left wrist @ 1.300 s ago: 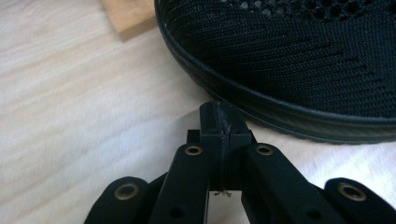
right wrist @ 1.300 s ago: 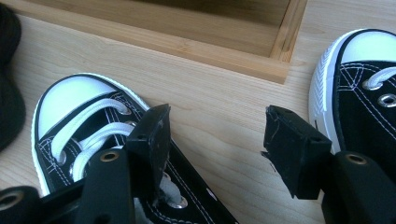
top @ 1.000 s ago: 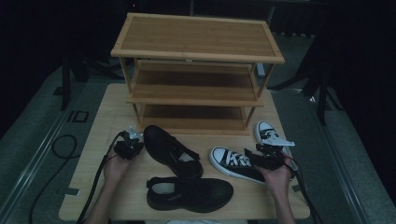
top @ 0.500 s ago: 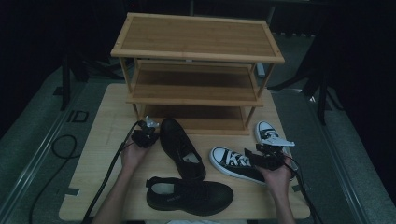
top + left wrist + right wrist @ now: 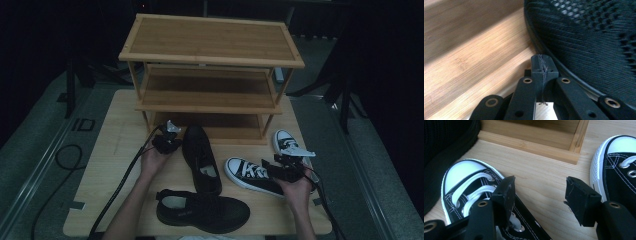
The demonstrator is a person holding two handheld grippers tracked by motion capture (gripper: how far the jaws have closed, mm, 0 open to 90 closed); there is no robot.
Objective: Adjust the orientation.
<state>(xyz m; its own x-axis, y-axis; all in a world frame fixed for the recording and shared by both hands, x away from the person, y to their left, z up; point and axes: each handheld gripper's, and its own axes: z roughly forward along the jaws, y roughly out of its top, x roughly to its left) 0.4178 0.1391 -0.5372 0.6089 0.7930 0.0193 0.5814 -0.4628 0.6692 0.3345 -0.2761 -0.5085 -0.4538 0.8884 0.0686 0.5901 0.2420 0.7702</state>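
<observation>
The left gripper (image 5: 169, 136) has its jaws pressed together on nothing, their tips right against the side of the black shoe (image 5: 201, 159), which lies just to its right on the table (image 5: 110, 165). The shoe's long axis runs from the person towards the shoe rack (image 5: 210, 80), with its toe at the mouth of the bottom shelf (image 5: 235, 131), so a further push along that axis would likely slide it in. The left hand is clearly the nearer one.

The right gripper (image 5: 280, 167) hangs spread and empty over the near sneaker (image 5: 252, 175); a second sneaker (image 5: 286, 142) stands just beyond it, and another black shoe (image 5: 202, 210) lies closest to the person.

The left gripper view shows the shut tips (image 5: 541, 66) meeting the shoe's knit side (image 5: 594, 45), a contact the high view leaves uncertain. The right gripper view shows bare table between its open jaws.
</observation>
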